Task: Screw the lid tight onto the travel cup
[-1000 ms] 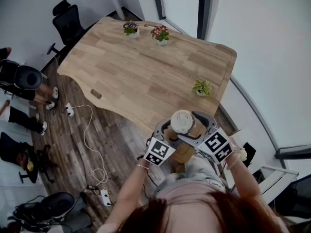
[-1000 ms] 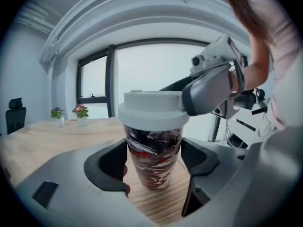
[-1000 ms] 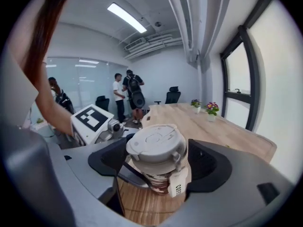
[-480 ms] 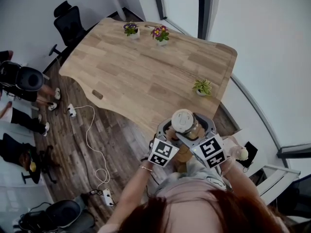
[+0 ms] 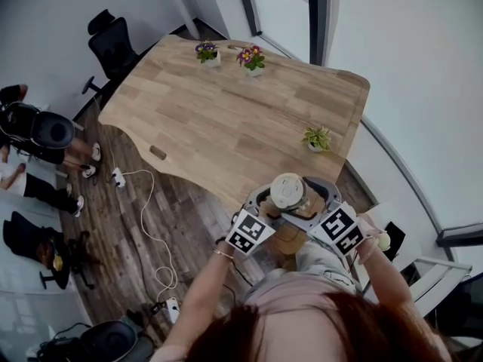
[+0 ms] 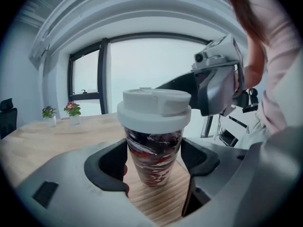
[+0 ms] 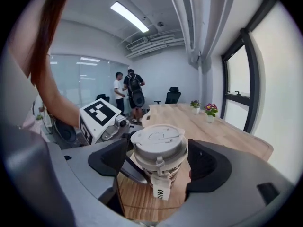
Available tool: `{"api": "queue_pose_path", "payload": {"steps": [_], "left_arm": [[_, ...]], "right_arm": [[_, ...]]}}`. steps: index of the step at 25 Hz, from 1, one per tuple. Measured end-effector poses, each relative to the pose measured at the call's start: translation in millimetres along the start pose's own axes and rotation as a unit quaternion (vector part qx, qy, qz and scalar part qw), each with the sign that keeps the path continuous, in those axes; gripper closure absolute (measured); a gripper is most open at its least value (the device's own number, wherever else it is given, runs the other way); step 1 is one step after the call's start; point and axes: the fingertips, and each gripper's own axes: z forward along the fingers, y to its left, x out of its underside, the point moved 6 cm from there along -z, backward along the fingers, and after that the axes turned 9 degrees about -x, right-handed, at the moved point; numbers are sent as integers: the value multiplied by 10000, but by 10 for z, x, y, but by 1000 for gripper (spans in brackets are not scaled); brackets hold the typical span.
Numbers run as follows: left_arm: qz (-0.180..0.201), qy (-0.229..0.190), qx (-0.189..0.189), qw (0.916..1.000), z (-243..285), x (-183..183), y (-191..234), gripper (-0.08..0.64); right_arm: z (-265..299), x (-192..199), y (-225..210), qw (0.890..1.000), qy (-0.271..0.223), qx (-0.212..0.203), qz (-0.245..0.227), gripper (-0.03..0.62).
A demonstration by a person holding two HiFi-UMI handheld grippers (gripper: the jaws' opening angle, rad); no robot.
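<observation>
Travel cup (image 6: 152, 150) sits at the near edge of the counter (image 5: 226, 119), toward its right corner, right in front of the person, and both tools are on it. Left gripper (image 6: 154, 167) takes the low job. Its fingers (image 6: 112, 167) press the patterned body from either side, below the lid's rim. That reads as the anchor, stopping the cup from spinning.

Right gripper (image 7: 158, 160) comes in higher and from the opposite side, with its fingers (image 7: 210, 162) closed against the white lid (image 7: 158, 143), one on each flank. The split makes sense for a screw-on job: one holds, one twists.

Lid sits level on the mouth of the cup with no gap showing under its rim. My call is that the thread is engaged and this is the tightening turn; how tight it is, nobody can say from here. Wood shows under the base in the left gripper view, but I cannot tell whether the base rests on it or hangs just above.

Count time: one cup, one lid, two grippers. Further out on the counter there are three small pots. Two flowering plants (image 5: 205, 49) stand side by side at the far edge and one green plant (image 5: 315, 137) stands at the right edge, all well apart from the action.
</observation>
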Motion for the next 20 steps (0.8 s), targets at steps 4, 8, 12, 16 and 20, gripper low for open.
{"api": "queue_pose_path", "payload": {"steps": [4, 8, 12, 16, 20], "left_arm": [[269, 159, 393, 9987, 20, -18, 28, 209], [368, 251, 445, 9980, 23, -29, 32, 210], [299, 231, 212, 9991, 21, -46, 3, 210], [86, 183, -127, 9997, 34, -49, -29, 210], [258, 231, 119, 9993, 33, -42, -3, 209]], "right_arm": [[26, -3, -85, 9987, 217, -358, -297, 230], [74, 11, -110, 9983, 248, -332, -397, 230], [51, 37, -39, 9989, -120, 385, -245, 230], [64, 69, -9, 9947, -336, 961, 112, 230], [27, 69, -26, 9981, -356, 409, 283, 230]]}}
